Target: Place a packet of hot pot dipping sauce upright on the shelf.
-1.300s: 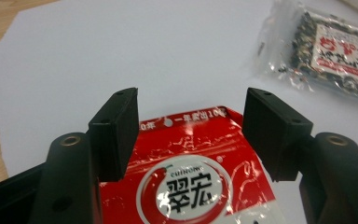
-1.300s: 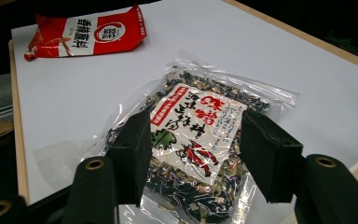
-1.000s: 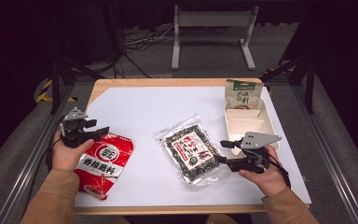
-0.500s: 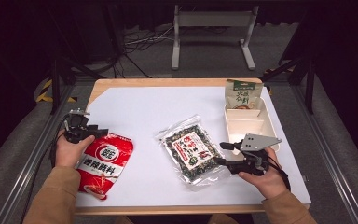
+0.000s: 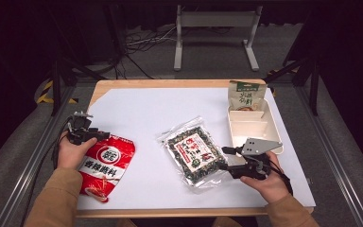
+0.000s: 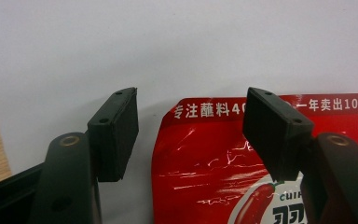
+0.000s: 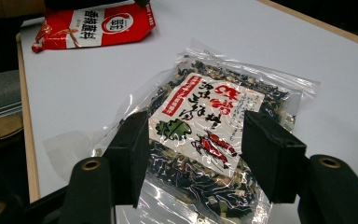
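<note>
A red snack bag [image 5: 106,161] lies flat at the table's front left. My left gripper [image 5: 93,128] sits low at its upper left corner. In the left gripper view the bag's top edge [image 6: 261,140] lies between the jaws of that gripper [image 6: 191,100]. The jaws have just been opening and their pads do not press on the bag. A clear bag of dark seaweed [image 5: 194,151] with a red-and-white label lies mid-table. My right gripper [image 5: 224,158] stands open at its right edge. From the right gripper [image 7: 196,122] itself, that seaweed bag [image 7: 214,107] shows between and beyond the jaws, untouched.
A cream divided tray [image 5: 246,127] stands at the right. A green pouch [image 5: 246,97] leans at its far end. White paper [image 5: 160,109] covers the wooden table. A metal stand [image 5: 215,28] and cables lie on the floor beyond.
My left hand has sunk lower and tipped its gripper down onto the red bag's upper corner. The right hand and the bags have stayed where they were.
</note>
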`<state>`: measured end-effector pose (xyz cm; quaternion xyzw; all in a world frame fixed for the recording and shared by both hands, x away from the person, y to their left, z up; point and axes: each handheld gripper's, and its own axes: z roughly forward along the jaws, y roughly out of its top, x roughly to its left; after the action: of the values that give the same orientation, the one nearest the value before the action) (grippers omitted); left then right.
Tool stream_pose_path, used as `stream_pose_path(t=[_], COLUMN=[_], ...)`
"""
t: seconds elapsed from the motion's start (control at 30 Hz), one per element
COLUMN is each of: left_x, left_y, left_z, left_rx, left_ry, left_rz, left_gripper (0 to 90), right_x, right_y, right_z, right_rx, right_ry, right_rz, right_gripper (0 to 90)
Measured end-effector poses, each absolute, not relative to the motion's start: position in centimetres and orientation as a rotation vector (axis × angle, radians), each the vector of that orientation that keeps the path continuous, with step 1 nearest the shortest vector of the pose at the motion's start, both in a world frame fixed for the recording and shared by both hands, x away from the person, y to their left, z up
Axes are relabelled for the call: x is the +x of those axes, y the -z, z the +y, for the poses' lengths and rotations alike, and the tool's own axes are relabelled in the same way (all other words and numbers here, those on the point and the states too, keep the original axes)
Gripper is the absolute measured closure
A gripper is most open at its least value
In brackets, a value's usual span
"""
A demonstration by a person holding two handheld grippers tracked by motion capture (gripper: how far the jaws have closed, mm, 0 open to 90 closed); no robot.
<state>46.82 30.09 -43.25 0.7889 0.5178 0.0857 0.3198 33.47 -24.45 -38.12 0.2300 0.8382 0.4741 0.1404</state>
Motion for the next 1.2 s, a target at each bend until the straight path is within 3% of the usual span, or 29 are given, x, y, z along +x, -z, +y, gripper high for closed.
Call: stream_pose_path(t=[0.37, 0.53, 0.7, 1.1, 1.17, 1.2], left_x=[46.8, 46.5, 46.3, 45.7, 45.5, 45.4], left_y=[44.2, 44.1, 44.1, 43.8, 43.7, 43.8], left_z=[30.7, 30.5, 30.3, 29.4, 29.1, 29.1], left_rx=[2.085, 2.105, 2.144, 2.218, 2.227, 2.228], left_ry=[-0.150, -0.162, -0.205, -0.354, -0.377, -0.380], left_rz=[1.289, 1.275, 1.242, 1.274, 1.282, 1.281], left_gripper=[32.8, 42.6, 44.9, 76.7, 88.2, 89.7], right_x=[33.5, 33.5, 33.5, 33.5, 33.5, 33.5], right_y=[38.4, 38.4, 38.6, 38.8, 38.8, 38.9], right_z=[-24.4, -24.4, -24.2, -24.1, -24.1, -24.1], right_rx=[0.666, 0.664, 0.665, 0.666, 0.668, 0.671], right_ry=[-1.376, -1.376, -1.374, -1.362, -1.364, -1.363], right_rz=[2.432, 2.432, 2.437, 2.449, 2.452, 2.451], right_gripper=[42.4, 42.2, 42.2, 42.2, 42.1, 41.9])
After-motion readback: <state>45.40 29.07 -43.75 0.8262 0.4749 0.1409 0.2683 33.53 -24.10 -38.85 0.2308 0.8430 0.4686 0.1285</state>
